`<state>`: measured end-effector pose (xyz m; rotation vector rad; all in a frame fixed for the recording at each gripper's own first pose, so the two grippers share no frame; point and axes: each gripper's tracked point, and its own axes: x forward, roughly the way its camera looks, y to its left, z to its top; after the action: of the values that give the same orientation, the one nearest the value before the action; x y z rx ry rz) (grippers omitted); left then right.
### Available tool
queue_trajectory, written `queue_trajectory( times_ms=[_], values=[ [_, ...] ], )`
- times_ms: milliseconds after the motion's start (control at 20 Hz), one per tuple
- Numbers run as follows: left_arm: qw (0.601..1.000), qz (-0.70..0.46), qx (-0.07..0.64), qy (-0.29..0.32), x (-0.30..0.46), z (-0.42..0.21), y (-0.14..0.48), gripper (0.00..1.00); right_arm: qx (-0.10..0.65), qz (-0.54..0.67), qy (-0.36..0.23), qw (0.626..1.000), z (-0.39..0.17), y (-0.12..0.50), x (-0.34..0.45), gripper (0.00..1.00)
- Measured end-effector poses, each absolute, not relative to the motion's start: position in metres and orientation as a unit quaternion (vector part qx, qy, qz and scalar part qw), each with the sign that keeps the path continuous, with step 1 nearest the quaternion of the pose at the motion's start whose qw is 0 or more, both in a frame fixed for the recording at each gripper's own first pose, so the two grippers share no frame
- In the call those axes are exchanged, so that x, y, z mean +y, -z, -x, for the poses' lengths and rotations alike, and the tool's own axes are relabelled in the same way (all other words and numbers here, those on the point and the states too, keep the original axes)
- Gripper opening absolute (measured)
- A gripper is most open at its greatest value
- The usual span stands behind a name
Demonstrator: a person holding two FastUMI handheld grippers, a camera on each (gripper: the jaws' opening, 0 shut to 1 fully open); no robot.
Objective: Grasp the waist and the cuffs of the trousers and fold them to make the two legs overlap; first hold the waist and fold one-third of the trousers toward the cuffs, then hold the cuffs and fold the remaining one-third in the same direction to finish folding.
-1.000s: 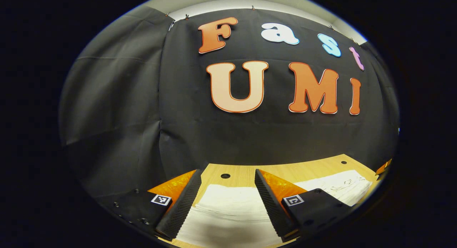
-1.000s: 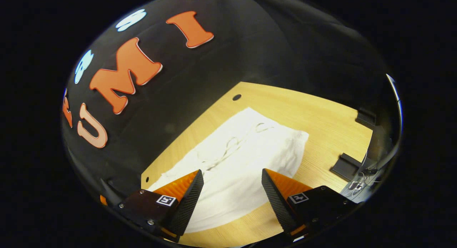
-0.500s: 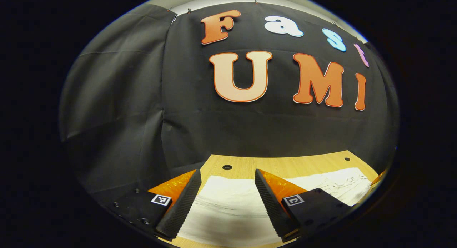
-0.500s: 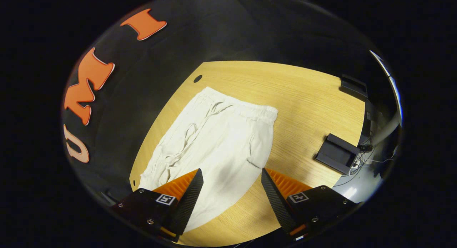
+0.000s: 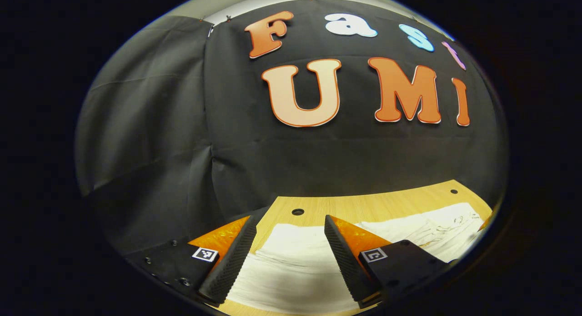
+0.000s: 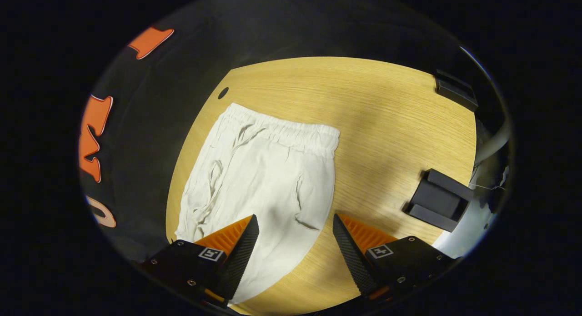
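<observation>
A light wooden table [image 6: 386, 125] fills the middle of the right gripper view, with the booth's black cloth wall [image 6: 182, 66] running along its far edge from 9 to 12 o'clock. White trousers [image 6: 263, 179] lie flat on the table, the gathered waist [image 6: 282, 129] toward 12 o'clock and the legs running down toward 6 o'clock beneath the right gripper [image 6: 291, 248]. Its jaws stand wide apart, holding nothing, above the cloth and the table edge of the trousers; whether a fingertip brushes the fabric is hard to judge from this angle. In the left gripper view the left gripper [image 5: 286, 252] also stands wide open and empty, with the trousers [image 5: 291, 270] spread between and beyond its fingers and stretching off toward 3 o'clock. At 3 o'clock in the right gripper view a black block [image 6: 439, 200] sits near the table's edge, well apart from the trousers, and another black piece [image 6: 456, 89] lies at 2 o'clock. A small dark hole [image 6: 223, 92] marks the table just beyond the waist at 11 o'clock.
</observation>
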<state>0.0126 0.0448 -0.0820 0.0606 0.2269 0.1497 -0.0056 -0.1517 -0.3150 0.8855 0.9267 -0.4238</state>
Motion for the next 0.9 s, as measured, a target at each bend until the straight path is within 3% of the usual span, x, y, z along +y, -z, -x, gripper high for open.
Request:
queue_trajectory(
  times_ms=[400, 500, 600, 700, 800, 850, 900],
  values=[
    [0.991, -0.007, 0.12, -0.066, 0.027, -0.028, 0.092, 1.0, 0.434, -0.436, 0.179, 0.767, -0.02, 0.316, -0.146, 0.99],
    [0.989, 0.004, 0.128, -0.072, 0.032, -0.029, 0.097, 1.0, 0.441, -0.437, 0.182, 0.763, -0.023, 0.319, -0.145, 0.91],
    [0.987, 0.026, 0.138, -0.079, 0.038, -0.028, 0.101, 1.0, 0.451, -0.429, 0.179, 0.762, -0.026, 0.326, -0.143, 0.75],
    [0.983, 0.058, 0.153, -0.086, 0.043, -0.025, 0.11, 1.0, 0.46, -0.425, 0.182, 0.758, -0.025, 0.331, -0.145, 0.44],
    [0.975, 0.095, 0.174, -0.096, 0.05, -0.02, 0.121, 1.0, 0.466, -0.431, 0.188, 0.75, -0.023, 0.336, -0.146, 0.25],
    [0.971, 0.116, 0.186, -0.1, 0.053, -0.017, 0.129, 1.0, 0.466, -0.436, 0.189, 0.747, -0.022, 0.336, -0.146, 0.08],
    [0.964, 0.141, 0.199, -0.105, 0.056, -0.009, 0.14, 1.0, 0.467, -0.436, 0.186, 0.746, -0.022, 0.336, -0.146, 0.04]
  ],
)
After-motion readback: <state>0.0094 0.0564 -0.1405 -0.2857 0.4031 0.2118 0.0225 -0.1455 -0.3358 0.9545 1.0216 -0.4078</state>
